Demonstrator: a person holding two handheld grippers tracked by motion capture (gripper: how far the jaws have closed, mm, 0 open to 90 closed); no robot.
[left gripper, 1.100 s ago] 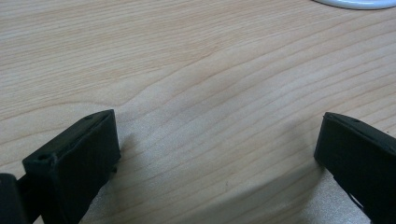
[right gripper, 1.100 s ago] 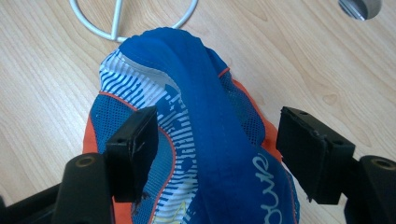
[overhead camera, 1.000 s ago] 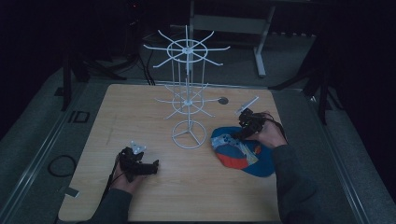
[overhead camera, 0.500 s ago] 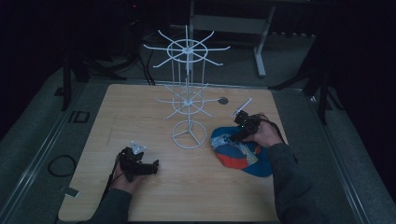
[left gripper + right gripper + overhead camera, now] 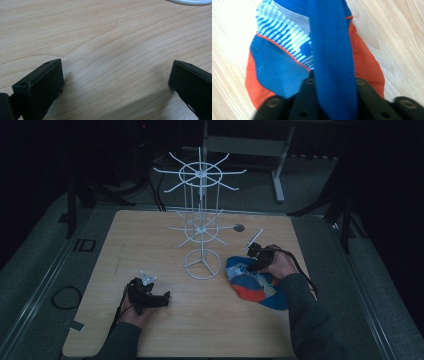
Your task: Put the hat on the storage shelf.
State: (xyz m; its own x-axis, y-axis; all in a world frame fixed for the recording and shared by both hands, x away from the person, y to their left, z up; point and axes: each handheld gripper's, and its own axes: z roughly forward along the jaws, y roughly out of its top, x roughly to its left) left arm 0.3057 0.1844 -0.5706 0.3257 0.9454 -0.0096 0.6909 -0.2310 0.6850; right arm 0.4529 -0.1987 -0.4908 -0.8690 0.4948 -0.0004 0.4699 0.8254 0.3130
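A wooden table (image 5: 150, 240) holds a white wire display stand (image 5: 201, 220) at its middle. To its right lies a blue, orange and white cap (image 5: 255, 285), soft, light fabric that will sag when lifted. It lies flat, long axis running from the stand toward the table's near right. The right gripper (image 5: 256, 261) has just closed its jaws on the cap's blue strap (image 5: 334, 62), a sound hold. The left gripper (image 5: 150, 300) rests open on bare wood.

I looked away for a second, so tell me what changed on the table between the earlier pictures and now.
The right gripper sank a little onto the cap and its jaws have just been closing on the blue strap. The left gripper, open, and the white rack stayed put.
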